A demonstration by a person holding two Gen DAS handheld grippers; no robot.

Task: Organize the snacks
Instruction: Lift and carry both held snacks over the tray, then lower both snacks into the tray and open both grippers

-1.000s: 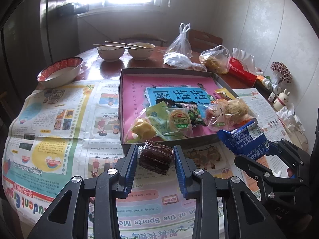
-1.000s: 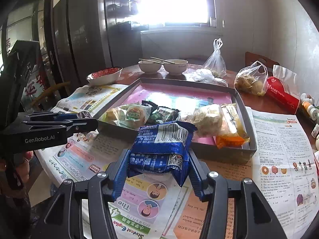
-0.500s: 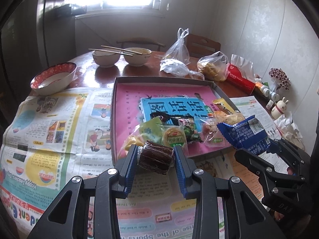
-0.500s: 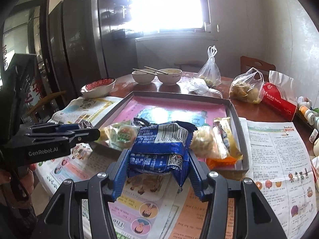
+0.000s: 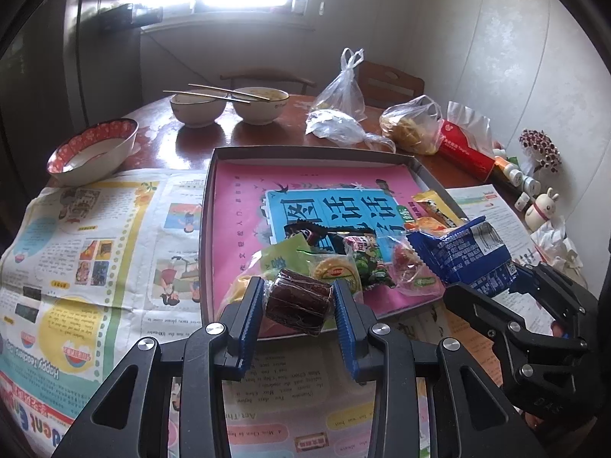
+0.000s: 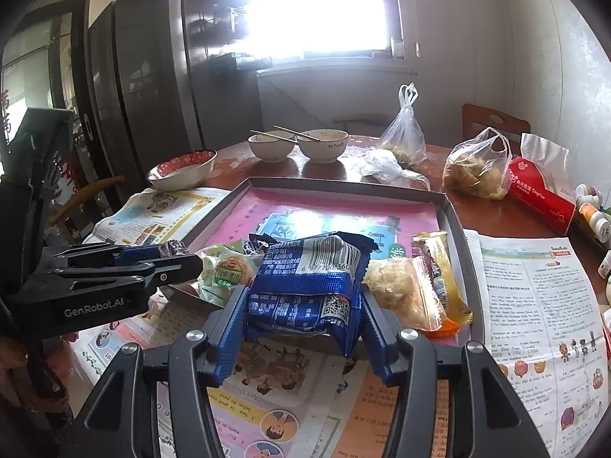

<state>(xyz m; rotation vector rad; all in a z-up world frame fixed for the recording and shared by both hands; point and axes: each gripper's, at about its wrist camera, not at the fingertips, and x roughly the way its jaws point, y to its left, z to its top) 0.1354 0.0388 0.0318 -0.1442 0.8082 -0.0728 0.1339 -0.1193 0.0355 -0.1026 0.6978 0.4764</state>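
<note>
The left gripper (image 5: 298, 303) squeezes a small dark wrapped snack (image 5: 298, 302) at the near edge of the tray (image 5: 305, 152). The snack looks soft and light, so holding its middle works. The right gripper (image 6: 304, 310) pinches a blue crinkly snack bag (image 6: 309, 278), puffy and easy to crush. Only the right view shows the side of the left gripper; only the left view shows the rabbit toy (image 5: 539, 208) far back on the bench.
</note>
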